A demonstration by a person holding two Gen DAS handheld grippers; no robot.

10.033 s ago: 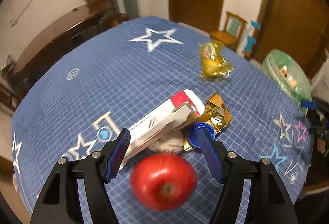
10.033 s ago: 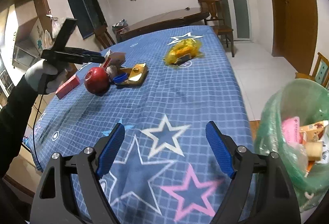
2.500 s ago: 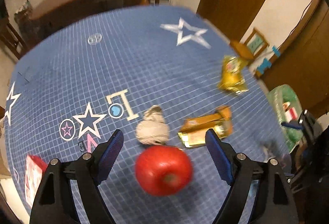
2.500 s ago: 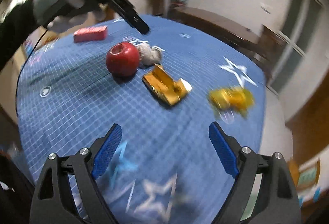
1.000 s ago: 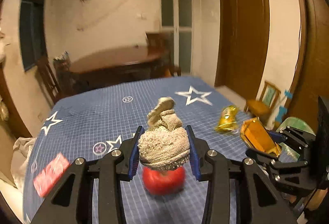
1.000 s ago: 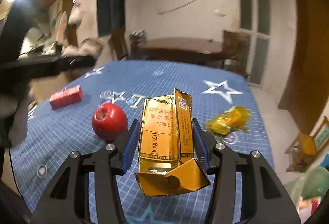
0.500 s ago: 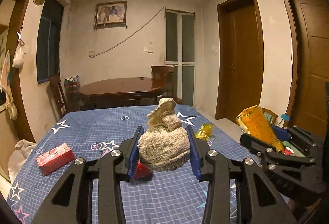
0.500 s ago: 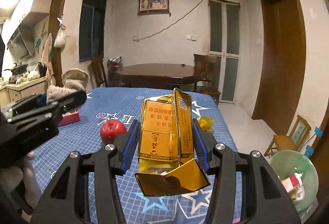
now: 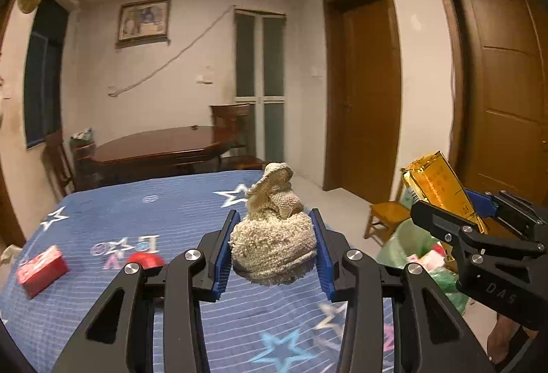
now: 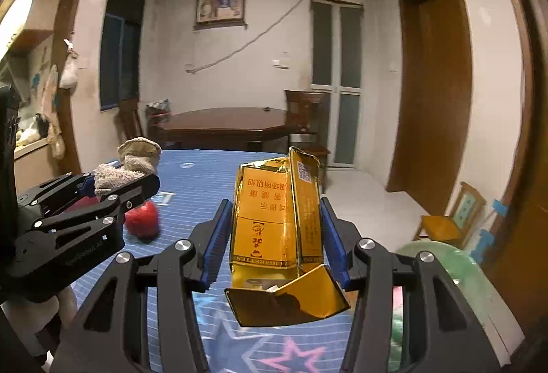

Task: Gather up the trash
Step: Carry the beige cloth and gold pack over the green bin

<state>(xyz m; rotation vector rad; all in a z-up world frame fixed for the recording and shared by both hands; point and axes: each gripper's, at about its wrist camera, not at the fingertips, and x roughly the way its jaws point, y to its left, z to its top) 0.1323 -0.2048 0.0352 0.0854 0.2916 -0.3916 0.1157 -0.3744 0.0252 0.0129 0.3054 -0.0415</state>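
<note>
My left gripper is shut on a balled-up beige cloth, held up over the blue star-patterned tablecloth. My right gripper is shut on a gold cigarette carton with its flap hanging open. In the left wrist view the right gripper and the carton hang above a green trash bag at the right. The right wrist view shows the left gripper with the cloth at the left, and the green bag low on the right.
A red apple and a red box lie on the tablecloth. A small wooden chair stands beside the bag. Farther back are a dark wooden table, chairs and brown doors.
Both grippers have swung toward the table's end with their loads still clamped. The green bag now shows closer under the right gripper, and the apple has slid away to the left.
</note>
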